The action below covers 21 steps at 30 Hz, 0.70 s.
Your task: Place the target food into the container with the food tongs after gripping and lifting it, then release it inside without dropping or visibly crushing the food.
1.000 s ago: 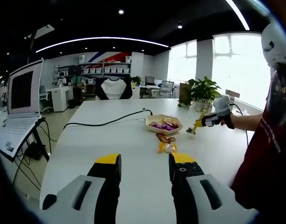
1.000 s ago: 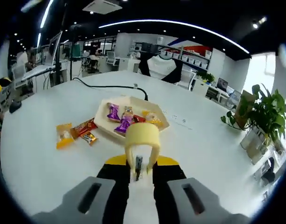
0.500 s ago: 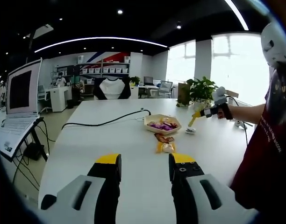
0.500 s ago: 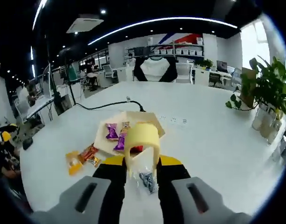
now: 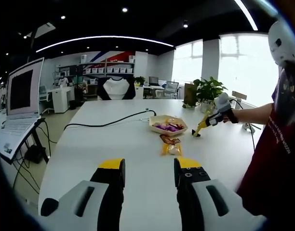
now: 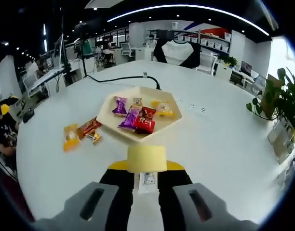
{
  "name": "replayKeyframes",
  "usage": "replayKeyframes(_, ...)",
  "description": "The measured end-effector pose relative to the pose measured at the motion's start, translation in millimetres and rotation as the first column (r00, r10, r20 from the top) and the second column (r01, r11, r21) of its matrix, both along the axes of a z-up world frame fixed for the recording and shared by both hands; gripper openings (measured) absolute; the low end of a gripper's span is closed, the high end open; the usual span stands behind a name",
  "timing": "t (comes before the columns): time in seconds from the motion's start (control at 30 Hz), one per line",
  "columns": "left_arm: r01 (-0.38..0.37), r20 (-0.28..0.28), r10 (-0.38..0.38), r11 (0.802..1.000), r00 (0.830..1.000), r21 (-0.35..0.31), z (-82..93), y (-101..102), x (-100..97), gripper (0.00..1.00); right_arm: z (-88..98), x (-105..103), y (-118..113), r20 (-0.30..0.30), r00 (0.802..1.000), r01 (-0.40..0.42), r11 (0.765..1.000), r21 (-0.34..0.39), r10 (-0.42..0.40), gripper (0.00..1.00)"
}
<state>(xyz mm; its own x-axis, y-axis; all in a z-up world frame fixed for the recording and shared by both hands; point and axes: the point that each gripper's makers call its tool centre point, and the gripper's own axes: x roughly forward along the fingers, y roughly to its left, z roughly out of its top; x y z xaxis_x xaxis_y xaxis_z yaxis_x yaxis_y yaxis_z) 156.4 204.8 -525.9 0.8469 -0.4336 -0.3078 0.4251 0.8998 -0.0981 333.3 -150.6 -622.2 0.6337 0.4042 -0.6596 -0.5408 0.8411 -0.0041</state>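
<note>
Tray on the table holds wrapped sweets; 3 more sweets lie just left of it, cable behind

**Grippers, both hands**
Left gripper: jaws parted, nothing between them, held level and low. Right gripper: jaws closed on yellow tongs, angled downward; seen from left gripper view at arm's reach
</note>
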Motion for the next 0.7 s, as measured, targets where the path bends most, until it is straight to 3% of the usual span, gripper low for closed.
replayKeyframes(0.03,0.001,0.002,-0.001,1.0,1.0,-0.003,0.8,-1,0.6,0.43,0.6,0,0,-0.001,1.0,0.005,1.0,0.002,-0.005,0.13)
replayKeyframes(0.1,0.001,0.005,-0.001,1.0,1.0,0.0,1.9,0,1.3,0.43,1.2,0,-4,-0.053,0.995,0.09,0.992,0.087,-0.086,0.14)
replayKeyframes(0.17,0.0,0.006,0.0,1.0,1.0,0.0,2.3,1,0.7,0.43,2.8,4,-8,-0.106,0.98,0.186,0.963,0.195,-0.168,0.14)
replayKeyframes(0.27,-0.014,-0.002,0.014,1.0,1.0,-0.001,0.2,6,-1.7,0.43,1.6,12,-26,-0.195,0.941,0.33,0.881,0.338,-0.277,0.14)
replayKeyframes(0.33,-0.02,-0.009,0.02,1.0,1.0,0.001,-1.1,8,-3.0,0.43,3.5,15,-37,-0.252,0.912,0.406,0.796,0.45,-0.323,0.14)
replayKeyframes(0.4,-0.02,-0.011,0.02,1.0,1.0,0.003,-0.9,8,-3.2,0.43,3.4,17,-44,-0.279,0.897,0.439,0.751,0.494,-0.342,0.14)
replayKeyframes(0.43,-0.02,-0.01,0.02,1.0,1.0,0.006,-0.1,7,-2.8,0.43,4.2,17,-50,-0.313,0.878,0.479,0.693,0.539,-0.363,0.14)
replayKeyframes(0.53,-0.016,-0.007,0.016,1.0,1.0,0.009,2.2,5,-0.2,0.43,5.5,15,-61,-0.363,0.847,0.53,0.592,0.607,-0.387,0.14)
replayKeyframes(0.63,-0.006,-0.005,0.006,1.0,1.0,0.015,4.4,1,3.0,0.43,8.9,13,-69,-0.359,0.839,0.54,0.544,0.642,-0.408,0.14)
replayKeyframes(0.67,-0.004,-0.005,0.004,1.0,1.0,0.015,4.8,-1,3.8,0.43,8.0,10,-70,-0.35,0.843,0.534,0.558,0.635,-0.408,0.14)
replayKeyframes(0.7,0.0,-0.005,0.0,1.0,1.0,0.016,5.1,-2,4.8,0.43,8.0,10,-72,-0.343,0.843,0.533,0.557,0.637,-0.414,0.14)
